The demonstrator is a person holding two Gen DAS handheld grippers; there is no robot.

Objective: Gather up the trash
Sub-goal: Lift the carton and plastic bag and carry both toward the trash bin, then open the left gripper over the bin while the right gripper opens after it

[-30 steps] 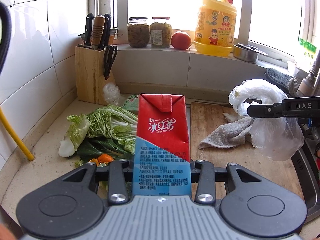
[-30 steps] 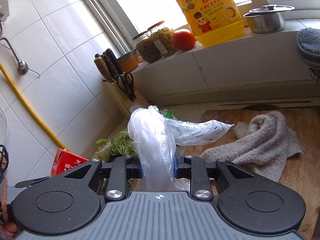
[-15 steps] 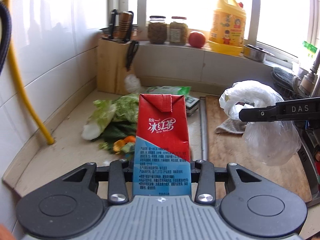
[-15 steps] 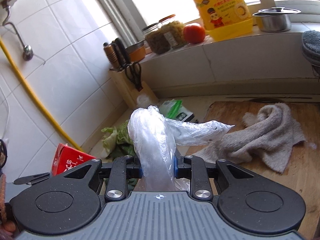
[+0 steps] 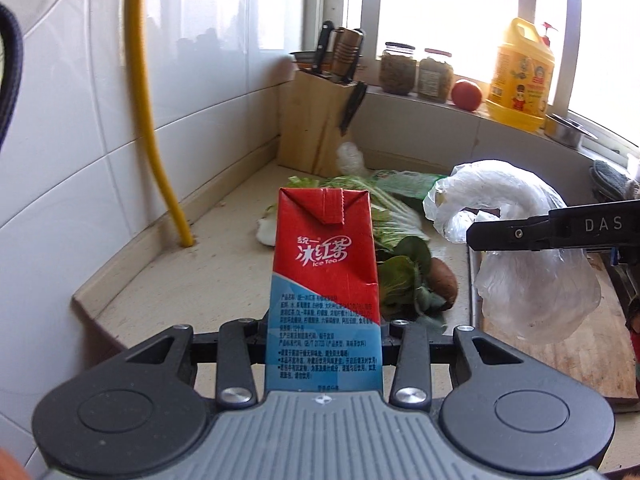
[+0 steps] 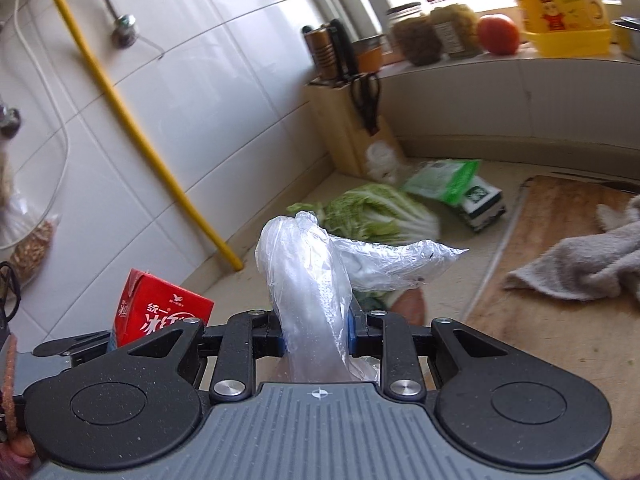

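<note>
A red and blue ice tea carton point(image 5: 325, 280) stands upright between the pads of my left gripper point(image 5: 323, 326), which is shut on it. The same carton point(image 6: 160, 312) shows at the lower left of the right wrist view. My right gripper point(image 6: 317, 330) is shut on a crumpled clear plastic bag point(image 6: 312, 280). In the left wrist view that bag point(image 5: 516, 248) hangs from the right gripper's black finger point(image 5: 552, 228), to the right of the carton and above the counter.
Cabbage point(image 5: 384, 208), dark greens and a brown potato point(image 5: 442, 284) lie on the beige counter point(image 5: 208, 264). A wooden cutting board point(image 6: 560, 304) carries a grey towel point(image 6: 584, 256). A knife block point(image 5: 316, 120), a yellow pipe point(image 5: 152, 120), jars, a tomato and a yellow detergent jug point(image 5: 520, 76) line the back.
Both grippers have pulled back and to the left from the cutting board with their loads. The vegetables and knife block now look farther off, and more of the left tiled wall shows.
</note>
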